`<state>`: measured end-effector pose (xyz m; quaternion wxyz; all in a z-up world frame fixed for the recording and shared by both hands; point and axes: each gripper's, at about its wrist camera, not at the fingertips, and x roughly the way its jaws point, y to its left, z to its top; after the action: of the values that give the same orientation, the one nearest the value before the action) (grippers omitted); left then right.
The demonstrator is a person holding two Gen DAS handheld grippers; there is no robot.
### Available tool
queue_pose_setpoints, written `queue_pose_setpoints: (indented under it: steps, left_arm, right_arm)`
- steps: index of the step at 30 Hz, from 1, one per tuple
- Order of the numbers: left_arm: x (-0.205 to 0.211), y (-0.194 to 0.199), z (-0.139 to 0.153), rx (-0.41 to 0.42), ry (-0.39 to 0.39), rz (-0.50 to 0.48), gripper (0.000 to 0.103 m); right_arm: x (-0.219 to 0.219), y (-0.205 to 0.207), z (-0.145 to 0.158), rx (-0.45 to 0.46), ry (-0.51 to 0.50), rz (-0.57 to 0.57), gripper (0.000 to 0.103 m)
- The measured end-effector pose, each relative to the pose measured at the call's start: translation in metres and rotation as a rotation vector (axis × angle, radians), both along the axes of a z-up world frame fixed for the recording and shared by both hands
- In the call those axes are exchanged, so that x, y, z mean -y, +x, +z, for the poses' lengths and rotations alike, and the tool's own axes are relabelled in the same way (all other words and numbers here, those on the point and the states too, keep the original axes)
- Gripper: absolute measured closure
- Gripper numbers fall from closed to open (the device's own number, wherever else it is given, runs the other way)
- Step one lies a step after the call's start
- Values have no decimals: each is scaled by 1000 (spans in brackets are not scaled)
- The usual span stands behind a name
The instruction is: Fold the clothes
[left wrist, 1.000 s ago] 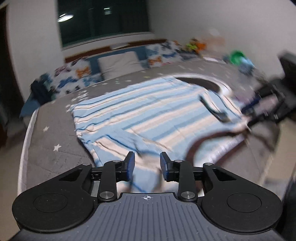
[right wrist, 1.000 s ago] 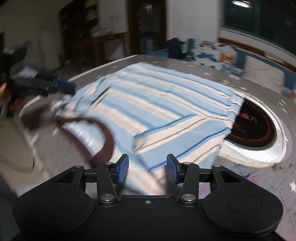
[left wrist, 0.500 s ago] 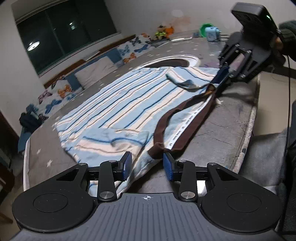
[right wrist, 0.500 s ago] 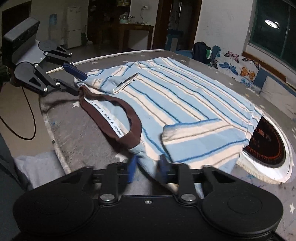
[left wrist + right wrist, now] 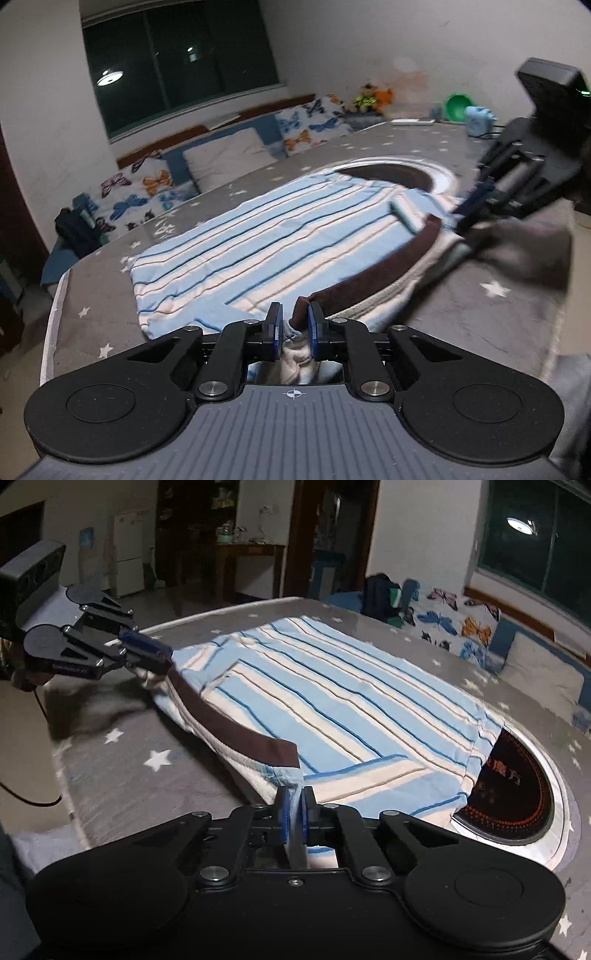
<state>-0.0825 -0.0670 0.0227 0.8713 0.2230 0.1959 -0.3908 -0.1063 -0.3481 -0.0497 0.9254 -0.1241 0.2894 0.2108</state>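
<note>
Blue-and-white striped shorts (image 5: 280, 236) with a brown waistband (image 5: 384, 275) lie spread on the grey star-print bed (image 5: 480, 317). My left gripper (image 5: 295, 325) is shut on one end of the waistband at the near edge. My right gripper (image 5: 293, 803) is shut on the other waistband corner. The waistband (image 5: 225, 723) is stretched between them. Each gripper shows in the other's view: the right gripper (image 5: 476, 206) and the left gripper (image 5: 147, 653).
A round dark mat with a white rim (image 5: 517, 794) lies on the bed beside the shorts. Butterfly-print pillows (image 5: 221, 162) line the far side under the window. Toys and a green bowl (image 5: 458, 105) sit at the far corner. The bed edge (image 5: 74, 812) runs along the near side.
Both grippers closed on the waistband ends and pulled it taut. Half a second ago they stood open above the slack, looped waistband.
</note>
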Motion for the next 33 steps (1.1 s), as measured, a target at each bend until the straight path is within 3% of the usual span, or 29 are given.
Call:
queue_pose_setpoints:
  steps: [1,3,5,7,10,11,14,16,28,30,31,32,33]
  left_arm:
    - [2,4,-1,-5,3,5,88]
    - [7,11,-4,-14,7,12,89]
    - [8,16,-5,-24,4,14,88]
    - [6,17,-4,-34,-3,10,88]
    - [-2,11,0,-25,-6,-5,83]
    - [-4,9,1,-20,-6,-7,81]
    - [-18,-6,4,33,12,-21,62]
    - [-26,-15,4,62,31,-27,56]
    - [-50,-28,-16,41,181,-85,55]
    - [-49,-24,-21,28,189,-81,63]
    - [-50,-22,-22,25,181,-78,70]
    - [-50,-21,-22,18,180,-74,88]
    - [-50,-20,-21,4,174,-66,90]
  right_arm:
    - [1,1,0,-4,0,1,88]
    - [2,3,-1,-11,-2,2,65]
    - [2,2,-2,-13,-7,0,56]
    - [2,2,-3,-16,-12,-1,56]
    - [2,1,-4,-21,-19,-4,61]
    - [2,1,-5,-22,-22,-5,72]
    - [2,0,-6,-27,-29,-7,82]
    - [2,-1,-7,-30,-34,-9,83]
    - [2,-4,-12,-47,-63,-19,83]
    - [2,-3,-13,-47,-63,-20,84]
    - [2,-2,-14,-44,-60,-21,85]
    - [2,-2,-15,-45,-53,-20,90]
    - [2,-3,-15,-47,-44,-21,93]
